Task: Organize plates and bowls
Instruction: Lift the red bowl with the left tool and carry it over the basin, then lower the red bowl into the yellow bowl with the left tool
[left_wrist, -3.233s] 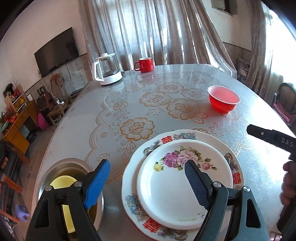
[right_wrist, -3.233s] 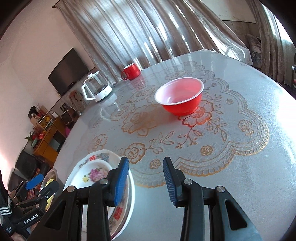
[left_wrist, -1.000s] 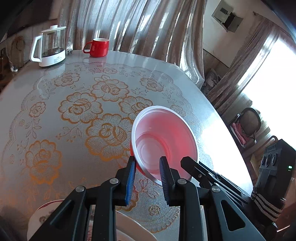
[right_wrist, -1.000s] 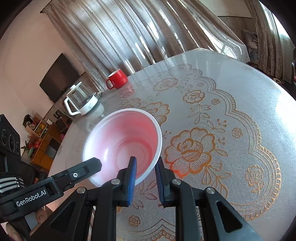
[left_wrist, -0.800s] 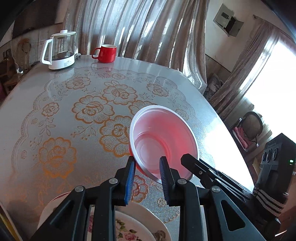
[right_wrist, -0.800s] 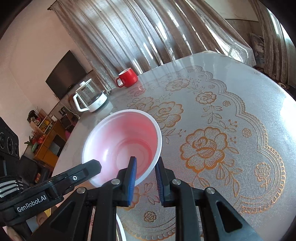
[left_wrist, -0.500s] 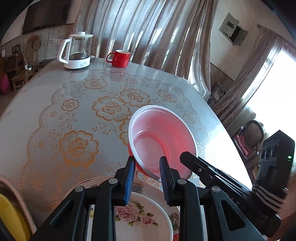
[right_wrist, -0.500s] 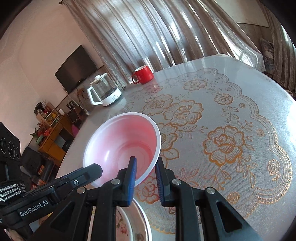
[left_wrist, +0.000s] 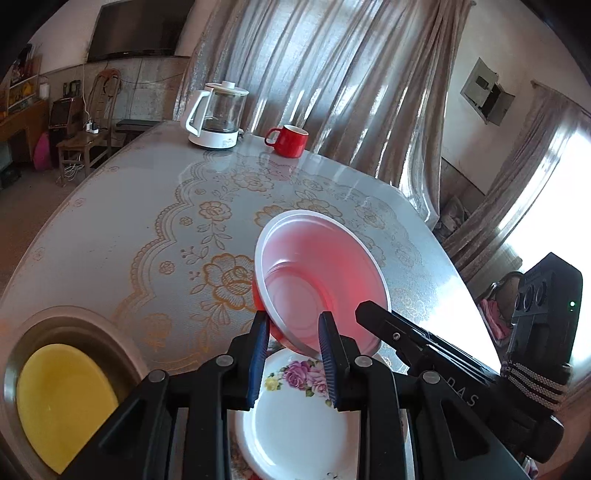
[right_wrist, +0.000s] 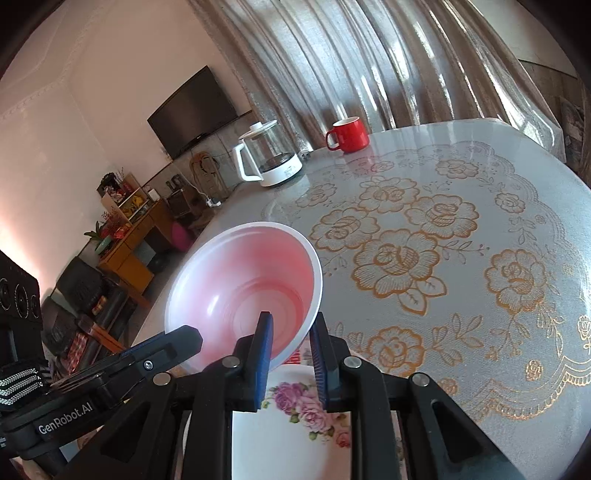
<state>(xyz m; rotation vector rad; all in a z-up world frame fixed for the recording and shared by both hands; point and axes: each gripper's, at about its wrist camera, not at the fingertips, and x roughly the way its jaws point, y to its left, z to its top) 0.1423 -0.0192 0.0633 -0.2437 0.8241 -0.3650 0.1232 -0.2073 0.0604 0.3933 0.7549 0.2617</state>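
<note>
Both grippers, left (left_wrist: 291, 347) and right (right_wrist: 290, 345), pinch the near rim of the red bowl (left_wrist: 321, 280); I hold it tilted above the flowered plate (left_wrist: 295, 421), I think to stack it there.

Red bowl (left_wrist: 321, 280), pink-flowered white plate (left_wrist: 295, 421), gold-flowered grey tablecloth (left_wrist: 155, 236).

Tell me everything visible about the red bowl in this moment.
The red bowl is round, red outside and pale pink-white inside with a white rim; it looks like thin plastic and is empty. It is off the table, tilted, gripped at its near rim by both the left gripper and the right gripper, one finger inside and one outside each. It hangs above the flowered white plate, not visibly touching it.
</note>
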